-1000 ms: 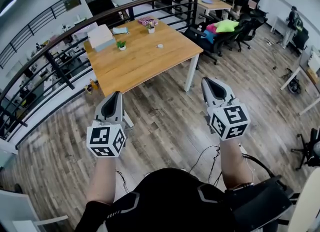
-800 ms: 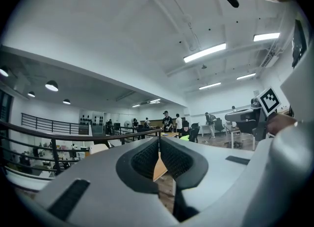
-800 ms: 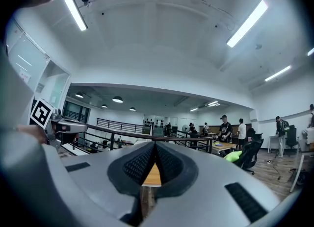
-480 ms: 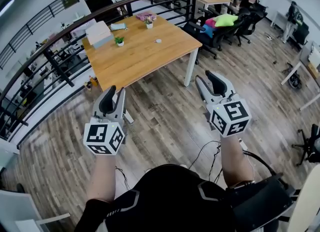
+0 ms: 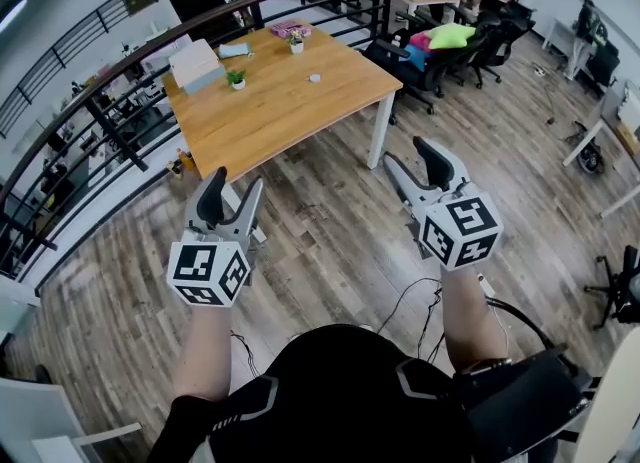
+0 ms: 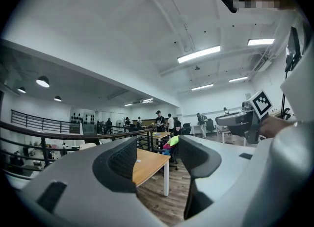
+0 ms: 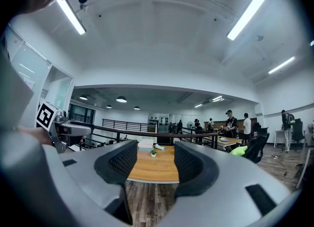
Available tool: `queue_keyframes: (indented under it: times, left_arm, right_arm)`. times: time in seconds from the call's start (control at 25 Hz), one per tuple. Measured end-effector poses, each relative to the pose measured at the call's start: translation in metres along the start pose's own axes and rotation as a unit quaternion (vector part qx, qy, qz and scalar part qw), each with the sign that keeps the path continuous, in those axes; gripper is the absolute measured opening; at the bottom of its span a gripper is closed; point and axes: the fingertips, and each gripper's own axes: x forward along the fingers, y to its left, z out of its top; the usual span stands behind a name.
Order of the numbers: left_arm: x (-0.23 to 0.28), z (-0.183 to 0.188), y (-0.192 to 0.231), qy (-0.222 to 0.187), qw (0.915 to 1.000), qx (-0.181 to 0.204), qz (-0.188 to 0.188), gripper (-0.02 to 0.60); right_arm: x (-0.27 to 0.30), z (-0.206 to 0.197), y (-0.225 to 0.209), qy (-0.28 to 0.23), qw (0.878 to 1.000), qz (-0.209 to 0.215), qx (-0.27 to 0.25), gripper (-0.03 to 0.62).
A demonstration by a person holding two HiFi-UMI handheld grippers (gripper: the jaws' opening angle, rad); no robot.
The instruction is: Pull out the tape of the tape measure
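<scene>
A small white round object (image 5: 314, 78), too small to name with certainty, lies near the middle of the wooden surface (image 5: 280, 116), well apart from both claws. The left claw (image 5: 233, 191) and the right claw (image 5: 412, 159) hover level over the wood floor (image 5: 330, 241). Their jaws have just been opening and stand wide, with nothing between them.

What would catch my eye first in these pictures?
Two hand-held grippers, the left gripper and the right gripper, fill the foreground; their jaws have just been opening and stand apart, empty. Beyond them a wooden table stands beside a black railing, bearing a potted plant and a box.
</scene>
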Motion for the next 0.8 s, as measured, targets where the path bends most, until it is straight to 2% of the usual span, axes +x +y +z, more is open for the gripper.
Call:
queue_keyframes:
  times: [0.56, 0.8]
  left_arm:
    - [0.035, -0.002, -0.034, -0.003, 0.9999, 0.0, 0.012, 0.272]
    - [0.06, -0.017, -0.035, 0.018, 0.9996, 0.01, 0.017, 0.272]
  right_arm:
    - [-0.005, -0.009, -0.038, -0.001, 0.999, 0.034, 0.005, 0.27]
    - [0.012, -0.023, -0.057, 0.004, 0.999, 0.044, 0.013, 0.27]
